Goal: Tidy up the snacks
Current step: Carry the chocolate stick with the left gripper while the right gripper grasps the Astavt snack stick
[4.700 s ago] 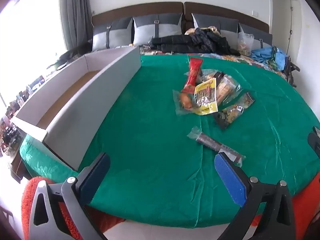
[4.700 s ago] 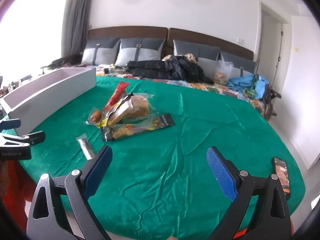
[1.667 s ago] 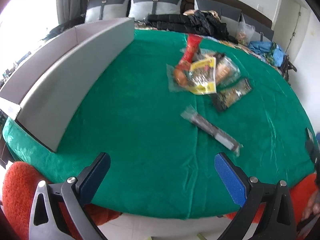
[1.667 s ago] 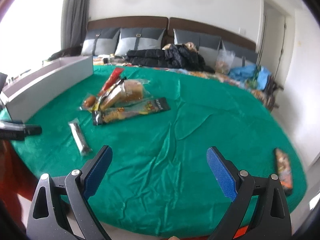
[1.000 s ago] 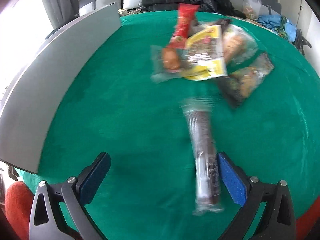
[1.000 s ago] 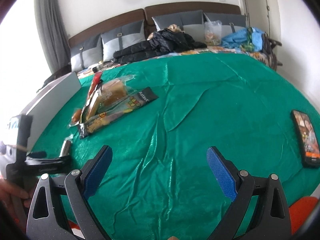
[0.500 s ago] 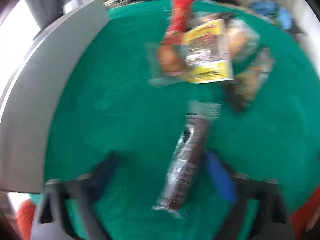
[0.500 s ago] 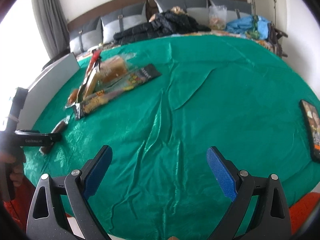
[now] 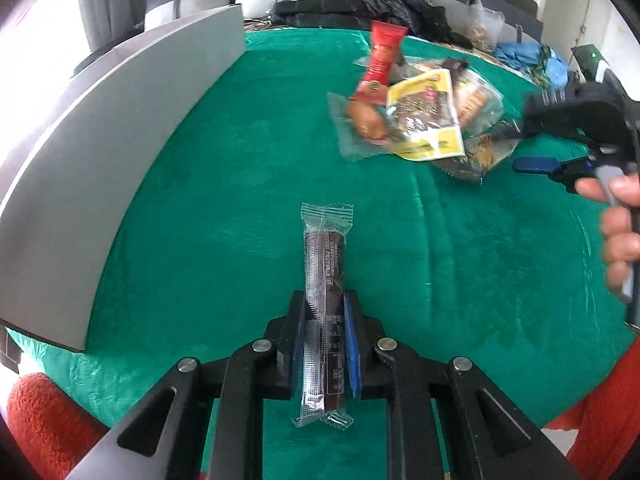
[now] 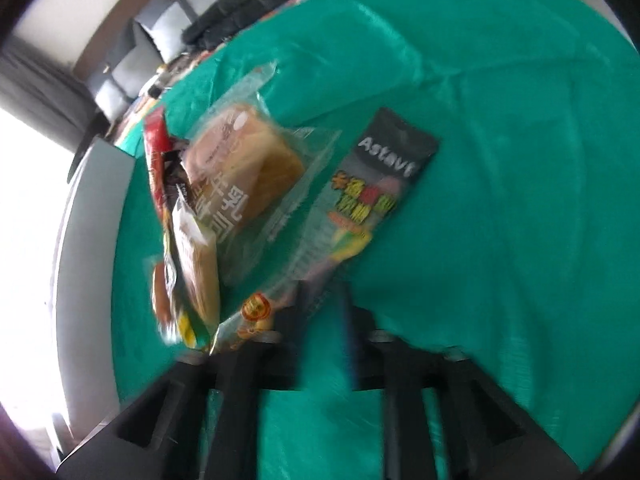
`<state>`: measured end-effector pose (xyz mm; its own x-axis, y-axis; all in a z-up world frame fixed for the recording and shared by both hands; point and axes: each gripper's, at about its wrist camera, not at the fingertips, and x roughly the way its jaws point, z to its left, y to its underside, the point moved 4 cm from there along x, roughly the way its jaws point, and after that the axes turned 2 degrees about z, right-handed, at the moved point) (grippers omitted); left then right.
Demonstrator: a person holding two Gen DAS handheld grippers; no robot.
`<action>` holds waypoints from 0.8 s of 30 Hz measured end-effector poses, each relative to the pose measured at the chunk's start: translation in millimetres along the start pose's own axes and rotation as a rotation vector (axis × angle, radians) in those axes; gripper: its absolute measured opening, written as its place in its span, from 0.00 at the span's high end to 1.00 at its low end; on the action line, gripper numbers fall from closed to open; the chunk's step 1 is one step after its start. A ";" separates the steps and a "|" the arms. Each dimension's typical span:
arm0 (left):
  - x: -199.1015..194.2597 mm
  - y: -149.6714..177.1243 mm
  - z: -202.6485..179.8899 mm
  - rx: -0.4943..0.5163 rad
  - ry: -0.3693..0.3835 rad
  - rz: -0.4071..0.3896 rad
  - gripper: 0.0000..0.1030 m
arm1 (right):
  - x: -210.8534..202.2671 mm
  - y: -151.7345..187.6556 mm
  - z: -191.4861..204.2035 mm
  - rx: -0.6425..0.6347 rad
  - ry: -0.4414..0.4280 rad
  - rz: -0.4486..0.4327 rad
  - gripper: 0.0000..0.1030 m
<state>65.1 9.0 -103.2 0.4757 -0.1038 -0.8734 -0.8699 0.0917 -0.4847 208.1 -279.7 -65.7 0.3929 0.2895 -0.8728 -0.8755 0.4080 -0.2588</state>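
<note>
L gripper (image 9: 324, 330) is clamped on dark snack bar (image 9: 325, 276) over green cloth (image 9: 224, 184). R gripper (image 10: 324, 312) is narrowed at Astavt packet (image 10: 360, 200); grip can't be confirmed (blur).

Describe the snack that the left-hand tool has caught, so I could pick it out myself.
On the green cloth, nearer than the snack pile, the left gripper jaws pinch a long brown stick in clear wrap. It alone lies apart from the pile, slim and dark.

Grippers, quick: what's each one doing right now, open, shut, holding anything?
Left gripper: shut on the dark snack bar.
Right gripper: nearly closed at the dark Astavf packet; blur hides whether it grips it.
</note>
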 end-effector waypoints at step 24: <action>-5.6 -5.5 9.8 -0.070 0.073 -0.018 0.83 | -25.1 13.1 -26.2 -0.411 0.254 0.174 0.71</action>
<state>68.5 18.8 -96.1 0.4831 -0.1766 -0.8575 -0.8693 0.0199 -0.4939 179.4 -304.3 -58.1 0.1955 0.0827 -0.9772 -0.9802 -0.0165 -0.1975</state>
